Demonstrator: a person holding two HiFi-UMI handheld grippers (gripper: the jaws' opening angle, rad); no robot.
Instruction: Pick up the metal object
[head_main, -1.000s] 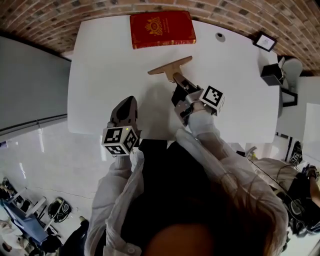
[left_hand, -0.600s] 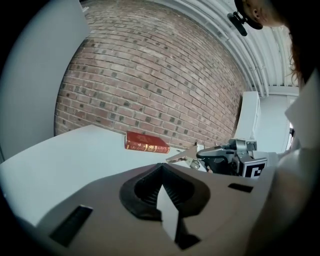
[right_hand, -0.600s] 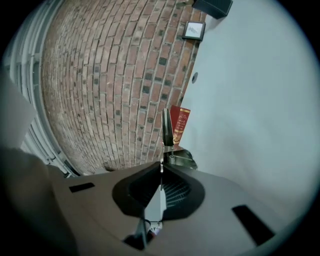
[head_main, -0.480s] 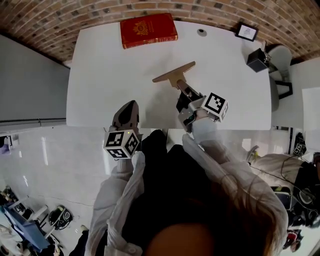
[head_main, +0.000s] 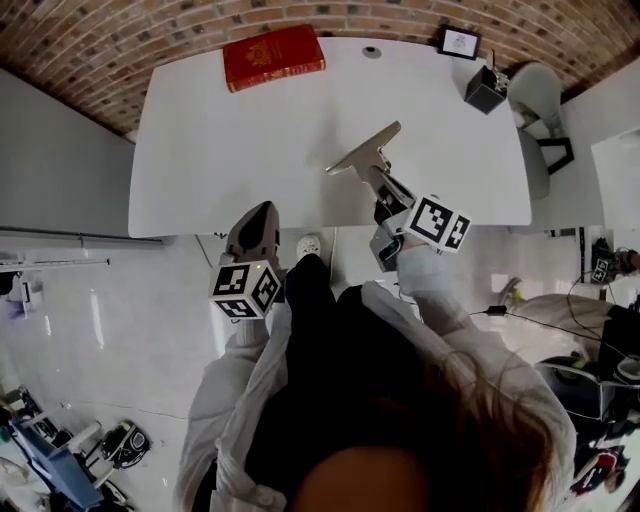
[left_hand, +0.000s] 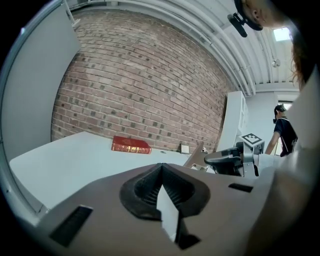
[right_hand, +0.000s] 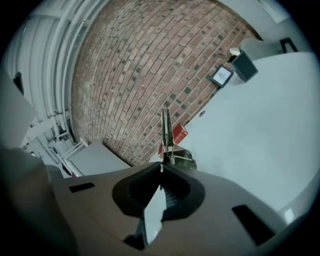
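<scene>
Two tools (head_main: 260, 208) (head_main: 384, 186); one metal object (head_main: 364, 151); one red book (head_main: 273, 57); one table (head_main: 220, 130).

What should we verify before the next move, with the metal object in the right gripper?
1. Right gripper shut on the metal object: ok, the jaws pinch its near end.
2. Metal object off the table: ok, it looks raised in the left gripper view.
3. Grip firm enough to carry: cannot tell, most of the object sticks out beyond the jaws.
4. Left gripper out of the way: ok, shut, empty, apart from the object.
5. Red book clear of the object: ok, it lies at the table's far edge.
</scene>
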